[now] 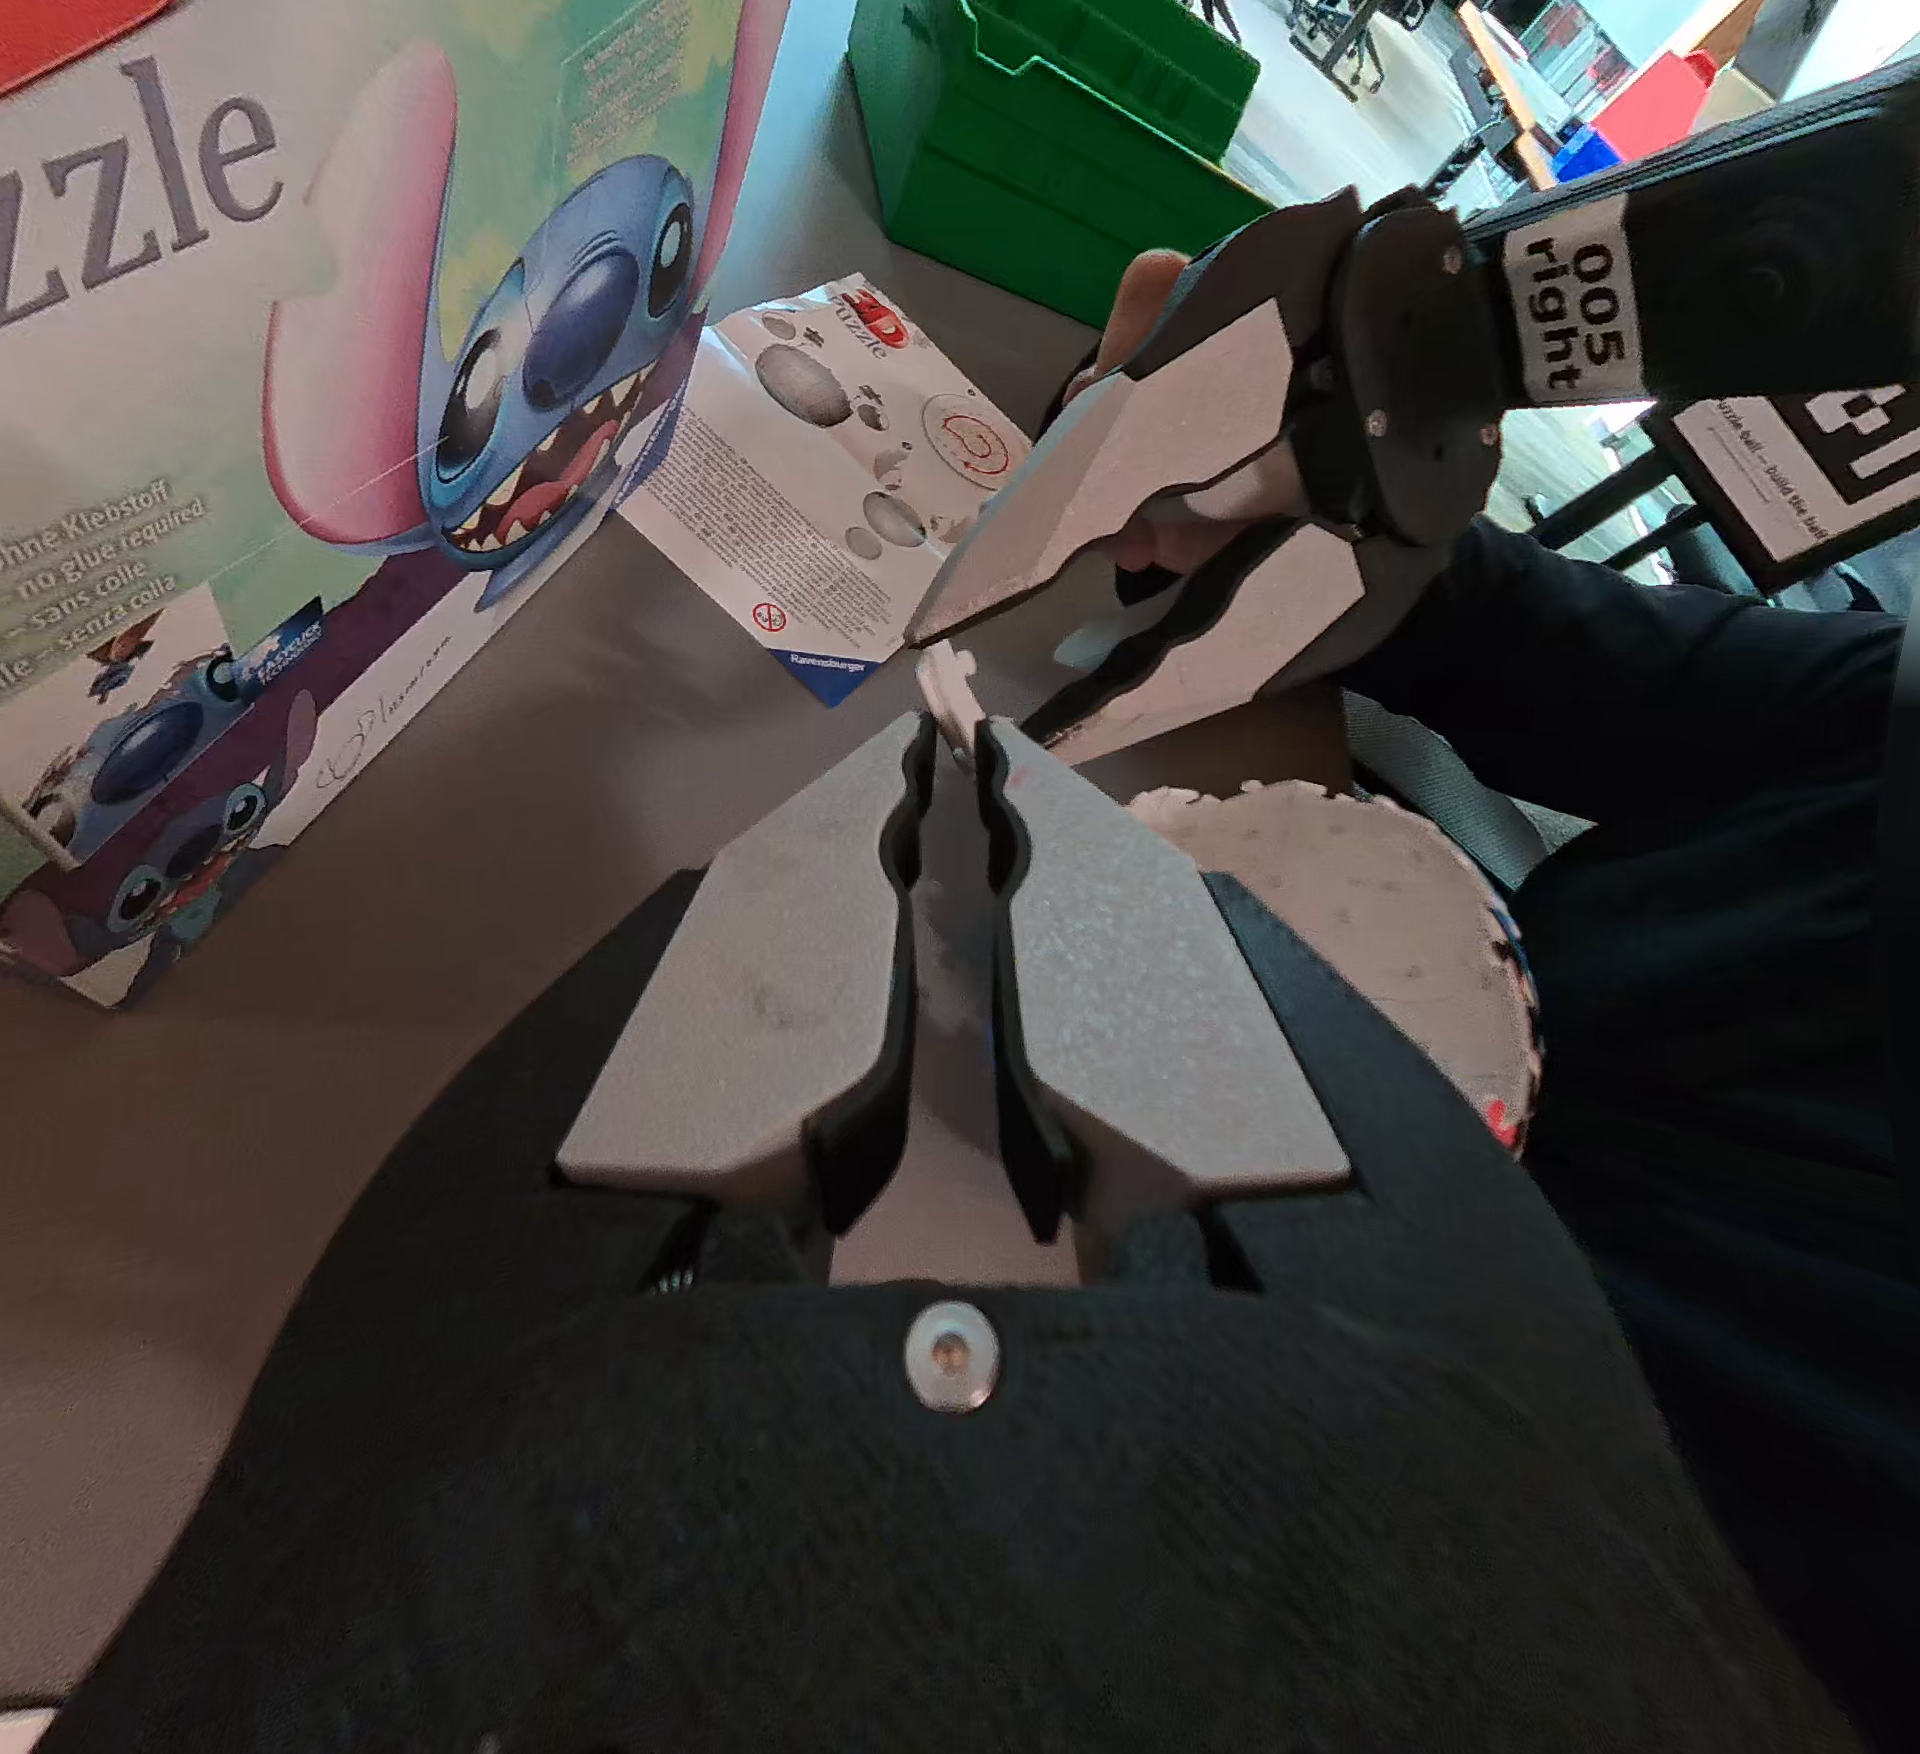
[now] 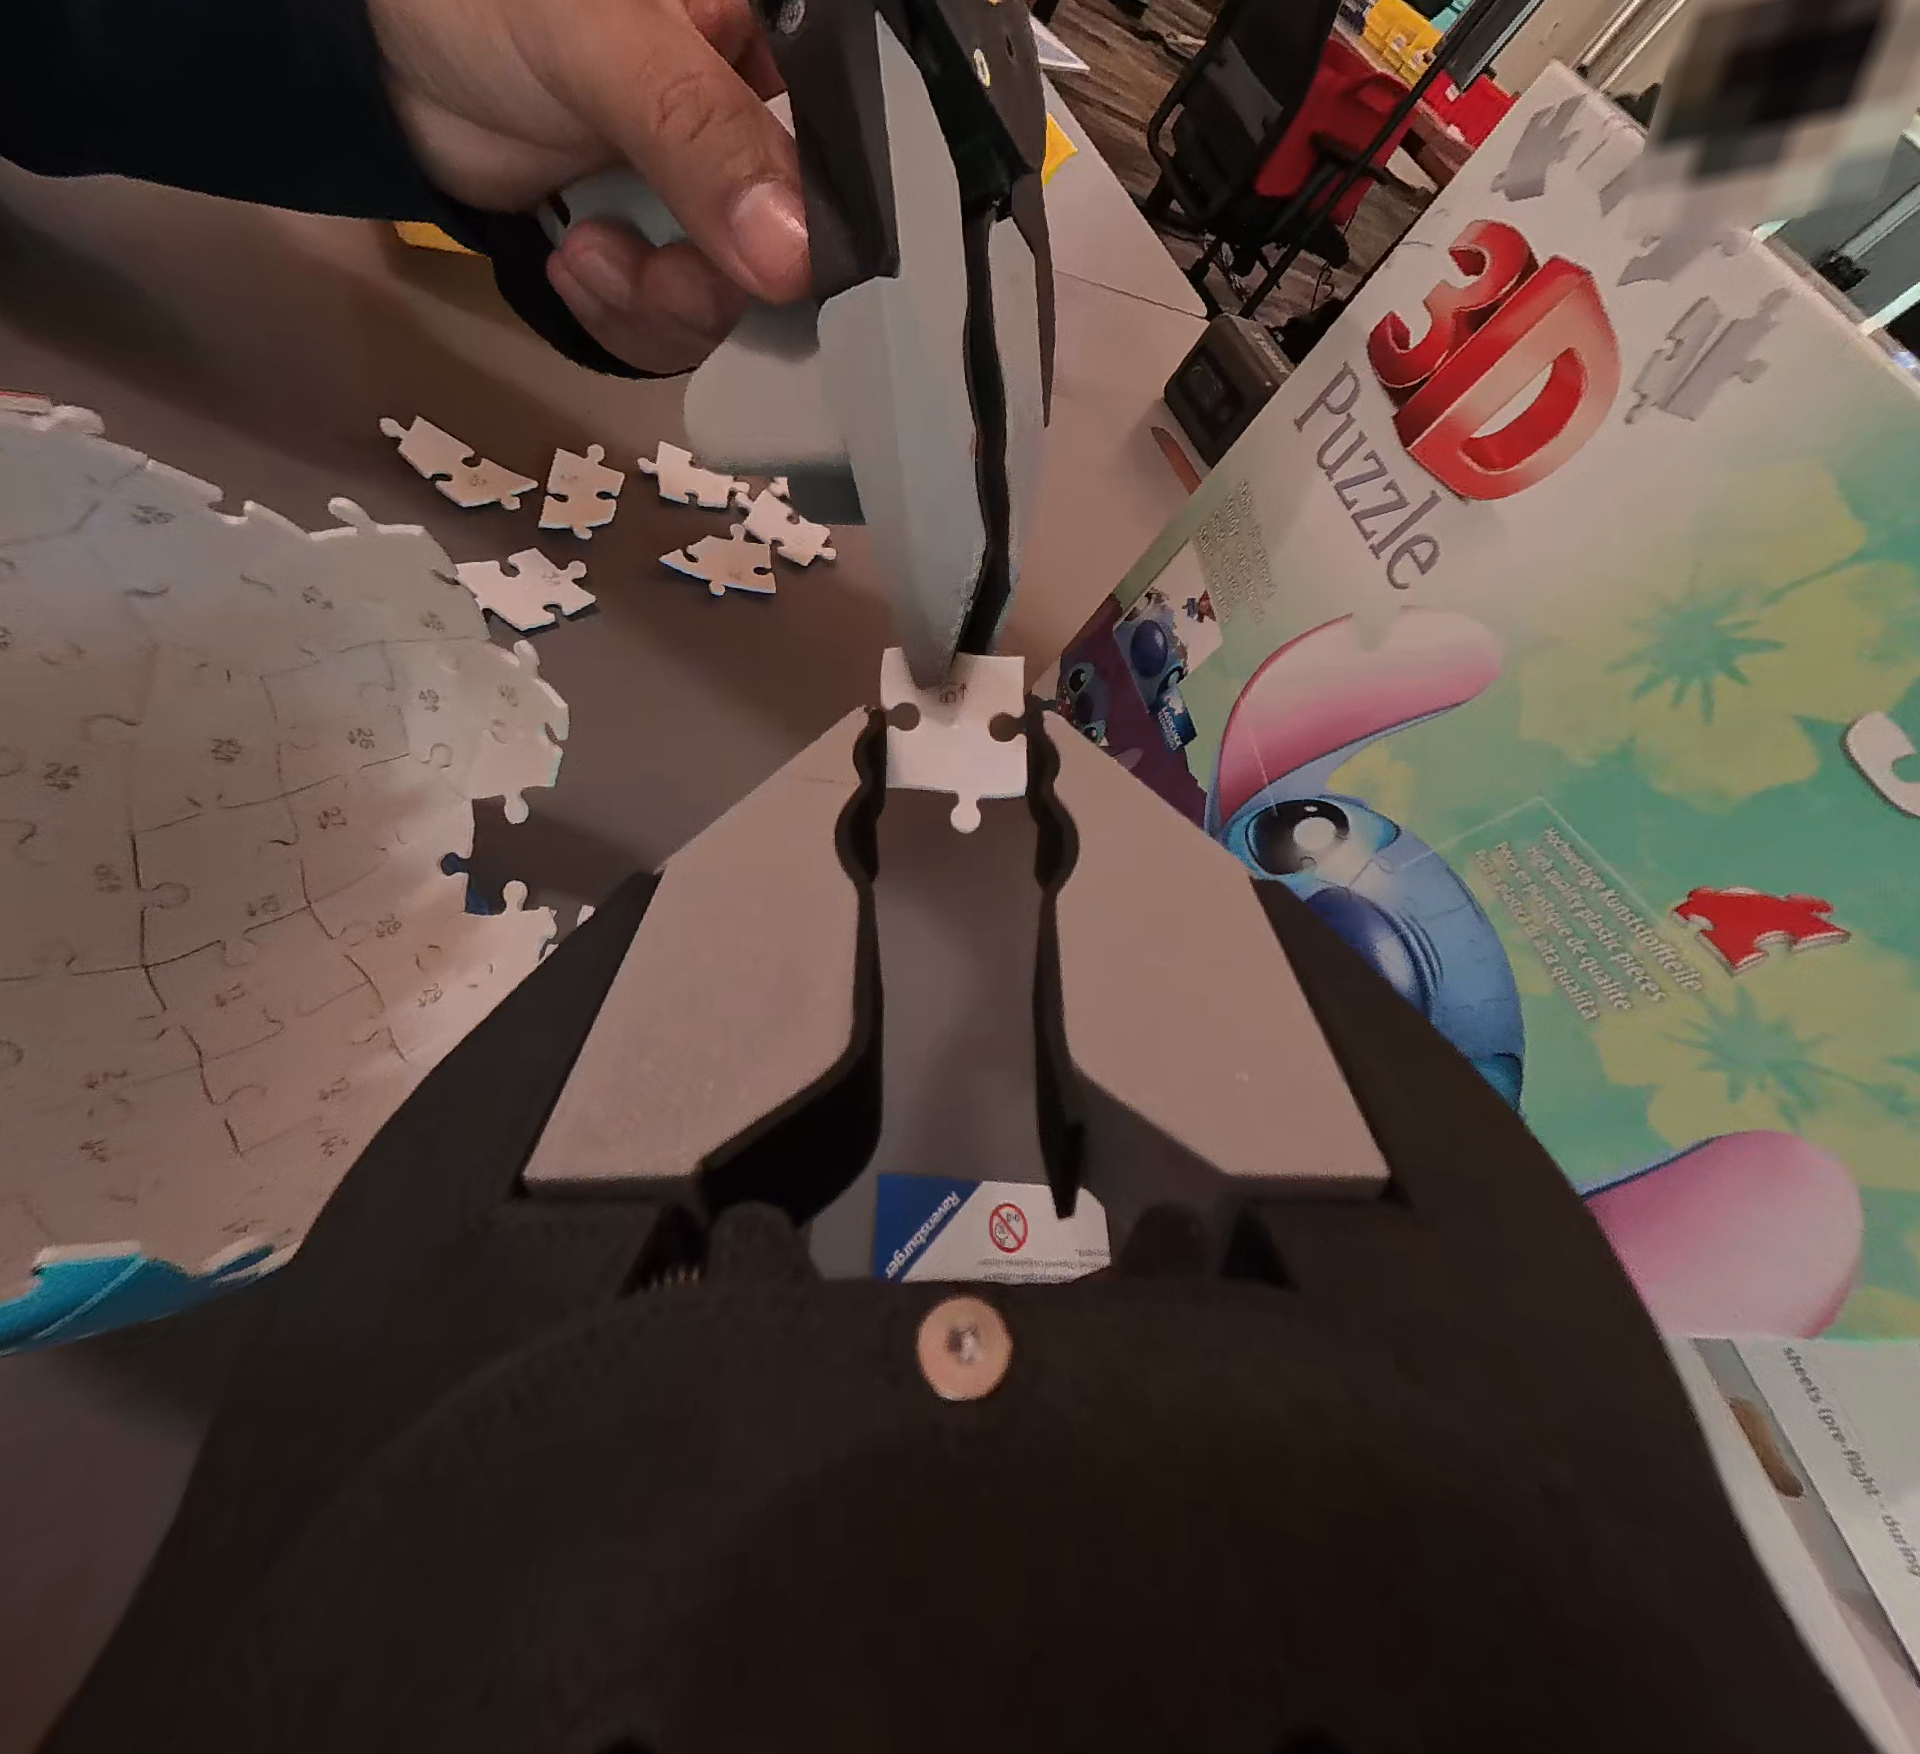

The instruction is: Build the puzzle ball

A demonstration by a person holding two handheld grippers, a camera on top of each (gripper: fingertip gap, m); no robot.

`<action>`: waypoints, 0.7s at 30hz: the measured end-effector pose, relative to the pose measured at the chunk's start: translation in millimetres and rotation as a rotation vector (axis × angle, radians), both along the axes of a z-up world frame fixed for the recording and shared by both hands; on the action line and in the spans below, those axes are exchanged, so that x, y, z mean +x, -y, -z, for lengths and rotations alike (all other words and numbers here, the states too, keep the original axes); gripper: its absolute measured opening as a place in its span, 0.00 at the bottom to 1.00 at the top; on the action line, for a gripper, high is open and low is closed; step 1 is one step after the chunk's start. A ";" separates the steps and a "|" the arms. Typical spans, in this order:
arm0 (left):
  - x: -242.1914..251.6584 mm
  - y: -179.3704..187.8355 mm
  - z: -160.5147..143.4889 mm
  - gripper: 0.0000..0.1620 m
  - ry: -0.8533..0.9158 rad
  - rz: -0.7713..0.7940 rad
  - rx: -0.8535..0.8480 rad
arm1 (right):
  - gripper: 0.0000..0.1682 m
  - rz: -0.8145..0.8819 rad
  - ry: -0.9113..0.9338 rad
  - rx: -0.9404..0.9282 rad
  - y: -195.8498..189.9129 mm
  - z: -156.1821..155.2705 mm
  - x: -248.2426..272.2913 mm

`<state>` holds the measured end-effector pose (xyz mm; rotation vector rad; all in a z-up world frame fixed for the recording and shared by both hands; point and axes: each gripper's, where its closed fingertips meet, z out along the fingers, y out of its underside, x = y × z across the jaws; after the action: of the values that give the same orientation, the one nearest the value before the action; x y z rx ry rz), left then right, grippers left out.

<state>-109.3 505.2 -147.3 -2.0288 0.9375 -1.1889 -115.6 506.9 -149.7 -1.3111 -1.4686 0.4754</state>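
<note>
Right gripper (image 2: 954, 738): nearest the right wrist camera, level over the bench; its fingers sit against the two side edges of a white puzzle piece (image 2: 956, 740), clamped on it as far as that view shows.
Left gripper (image 1: 956, 736): fingers nearly together, pinching one edge of the same piece (image 1: 951, 691); in the right wrist view it comes down steeply from above, tips on the piece's far edge.
Hand (image 2: 582, 83): bare, dark sleeve, wrapped round the left gripper's handle.
Bench (image 1: 364, 956): plain grey-brown top.
Half-built ball (image 2: 239, 831): a curved white shell of joined pieces, blue at its rim, on the bench beside the grippers.
Loose pieces (image 2: 582, 489): scattered white-side up, past the shell.
Leaflet (image 1: 831, 478): lying flat under the right gripper.
Puzzle box (image 1: 343, 333): standing beside the leaflet.
Green crate (image 1: 1039, 94): beyond the leaflet, toward the bench's far edge.
Room: tables and chairs in the distance.
</note>
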 end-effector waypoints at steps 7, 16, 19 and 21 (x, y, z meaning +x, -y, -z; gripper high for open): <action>-3.7 7.5 15.5 0.00 -0.194 0.065 0.063 | 0.15 -0.114 -0.015 -0.158 14.0 12.4 -4.6; -0.4 21.1 12.8 0.00 -0.379 0.206 0.180 | 0.13 -0.200 -0.085 -0.422 15.5 5.6 0.5; 1.4 21.2 10.1 0.00 -0.399 0.218 0.206 | 0.00 -0.249 -0.073 -0.464 23.6 11.2 -1.4; 1.2 19.9 8.0 0.00 -0.399 0.212 0.224 | 0.00 -0.242 -0.095 -0.475 21.7 9.5 -1.8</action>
<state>-108.1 485.3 -155.4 -2.0555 1.4389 -0.7463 -117.4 485.2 -159.2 -1.4522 -1.4934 1.0823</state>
